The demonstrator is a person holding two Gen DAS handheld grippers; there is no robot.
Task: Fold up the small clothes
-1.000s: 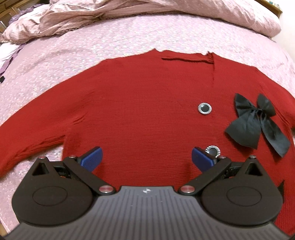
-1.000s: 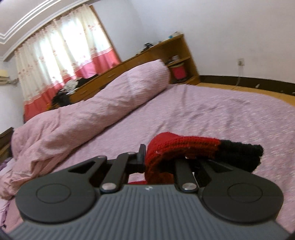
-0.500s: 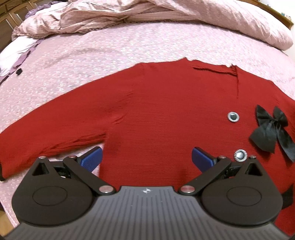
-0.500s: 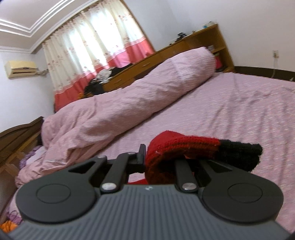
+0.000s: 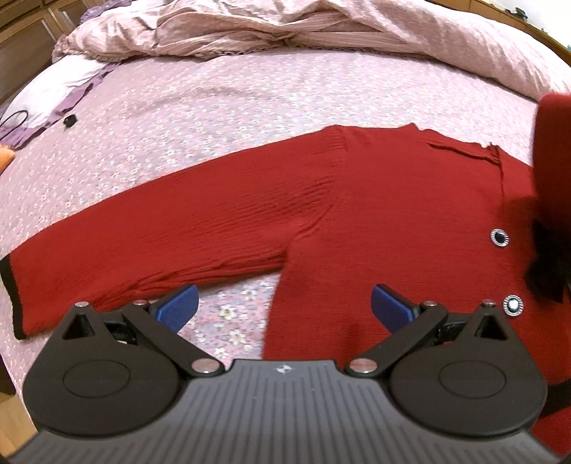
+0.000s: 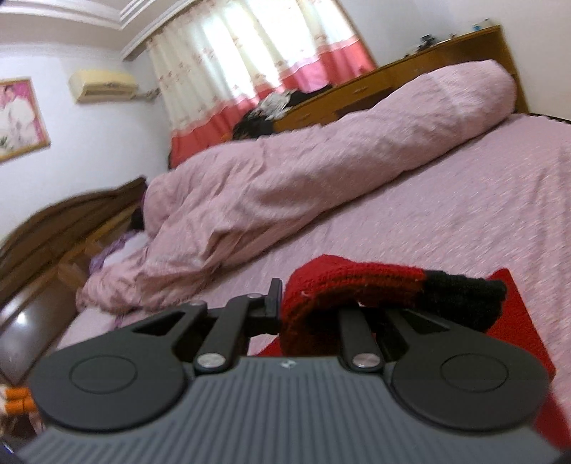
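we have a red knit cardigan (image 5: 374,221) lying face up and mostly flat on the bed (image 5: 249,107), its body toward the near edge and its collar toward the rumpled pink duvet (image 5: 285,28). relative to the cardigan's body, one sleeve (image 5: 160,235) stretches out flat to the left in the left wrist view, ending in a black-trimmed cuff (image 5: 10,296); the other sleeve is lifted off the bed on the right. our right gripper (image 6: 310,303) is clenched on that raised sleeve's cuff (image 6: 392,285), red rib and black trim bunched between the jaws. our left gripper (image 5: 283,307) is released, its blue pads (image 5: 178,307) spread wide and holding nothing, poised over the gap between the flat sleeve and the body's side edge. we judge the knit to be light, soft and stretchy: it will drape and sag from any pinch, drag on the bedspread rather than slide, and lose its line if pulled hard. the two round buttons (image 5: 499,237) and the black bow beside them are best avoided. the ribbed cuffs, the shoulder seam (image 5: 339,171) and the hem are the firmer places to grasp; for the left gripper, the flat sleeve's cuff seems to us the surest hold for bringing it across the body.
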